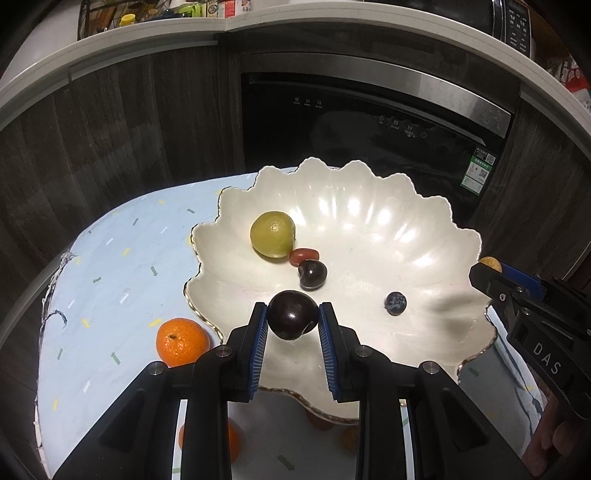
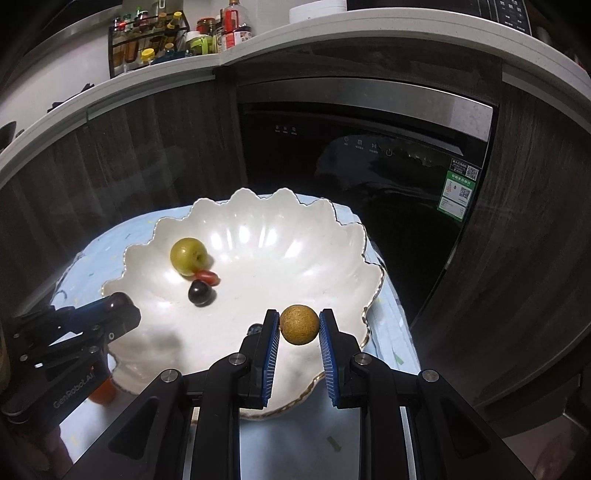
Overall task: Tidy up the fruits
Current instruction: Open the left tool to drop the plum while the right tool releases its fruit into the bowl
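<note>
At upper left of the left wrist view a spice rack stood on the pale counter. Below, a light blue cloth carried an orange at lower left. At centre, the left gripper clamped a dark plum over the white scalloped bowl. The right gripper pinched a tan longan above the bowl's near rim. A black oven filled the upper right.

Both wrist views look down closely, sharing the bowl.
</note>
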The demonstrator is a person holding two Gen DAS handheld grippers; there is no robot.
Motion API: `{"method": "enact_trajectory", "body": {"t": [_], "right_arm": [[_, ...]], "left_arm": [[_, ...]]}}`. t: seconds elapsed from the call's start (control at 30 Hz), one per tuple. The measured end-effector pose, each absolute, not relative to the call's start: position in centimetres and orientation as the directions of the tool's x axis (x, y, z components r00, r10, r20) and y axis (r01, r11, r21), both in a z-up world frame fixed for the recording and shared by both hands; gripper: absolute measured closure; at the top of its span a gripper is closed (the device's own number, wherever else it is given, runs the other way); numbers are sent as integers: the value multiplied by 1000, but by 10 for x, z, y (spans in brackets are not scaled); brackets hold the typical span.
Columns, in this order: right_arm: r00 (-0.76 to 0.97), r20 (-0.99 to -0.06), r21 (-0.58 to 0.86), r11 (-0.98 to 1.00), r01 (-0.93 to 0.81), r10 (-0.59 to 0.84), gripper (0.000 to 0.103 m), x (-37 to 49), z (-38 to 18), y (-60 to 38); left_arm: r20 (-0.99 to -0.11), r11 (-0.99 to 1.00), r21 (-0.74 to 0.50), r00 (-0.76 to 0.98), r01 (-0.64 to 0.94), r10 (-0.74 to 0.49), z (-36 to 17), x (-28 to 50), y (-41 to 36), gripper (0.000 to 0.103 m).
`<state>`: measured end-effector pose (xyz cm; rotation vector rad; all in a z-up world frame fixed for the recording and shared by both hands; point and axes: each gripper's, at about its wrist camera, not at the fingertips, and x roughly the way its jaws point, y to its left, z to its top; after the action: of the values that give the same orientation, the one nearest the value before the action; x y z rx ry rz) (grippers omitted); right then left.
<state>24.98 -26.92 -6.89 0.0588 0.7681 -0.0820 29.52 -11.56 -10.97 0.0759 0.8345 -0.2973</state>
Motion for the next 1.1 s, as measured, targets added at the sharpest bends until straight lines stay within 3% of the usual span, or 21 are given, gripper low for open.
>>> {"method": "enact_trajectory", "body": {"t": [0.1, 0.17, 0.27, 0.3, 0.37, 0.53, 0.63, 1.1], "right_arm": [[711, -701, 28, 995, 100, -52, 79, 254, -71, -271], [707, -705, 31, 994, 101, -50, 79, 256, -71, -272], [706, -706, 19, 994, 106, -62, 77, 258, -71, -272], [703, -707, 8, 993, 116, -77, 74, 259, -71, -272], [702, -706, 3, 991, 136, -95, 55, 259, -71, -274], [714, -692, 8, 988, 157, -108, 38, 256, -65, -277], [720, -685, 9, 987, 160, -110, 35, 253, -63, -276], [745, -660, 23, 988, 152, -99, 35, 230, -45, -265]], "left_arm": [[-746, 956, -56, 624, 287, -232, -112, 298, -116, 74], [-750, 958, -59, 621, 281, -229, -112, 299, -115, 58], [-739, 961, -51, 637, 271, -219, -111, 298, -113, 53], [-743, 961, -51, 633, 270, -218, -111, 299, -113, 51], [-741, 964, -53, 637, 260, -212, -110, 299, -110, 45], [-737, 970, -48, 648, 237, -194, -108, 295, -106, 28], [-731, 974, -47, 657, 220, -184, -105, 291, -104, 20], [-696, 978, -24, 698, 208, -166, -80, 265, -90, 19]]}}
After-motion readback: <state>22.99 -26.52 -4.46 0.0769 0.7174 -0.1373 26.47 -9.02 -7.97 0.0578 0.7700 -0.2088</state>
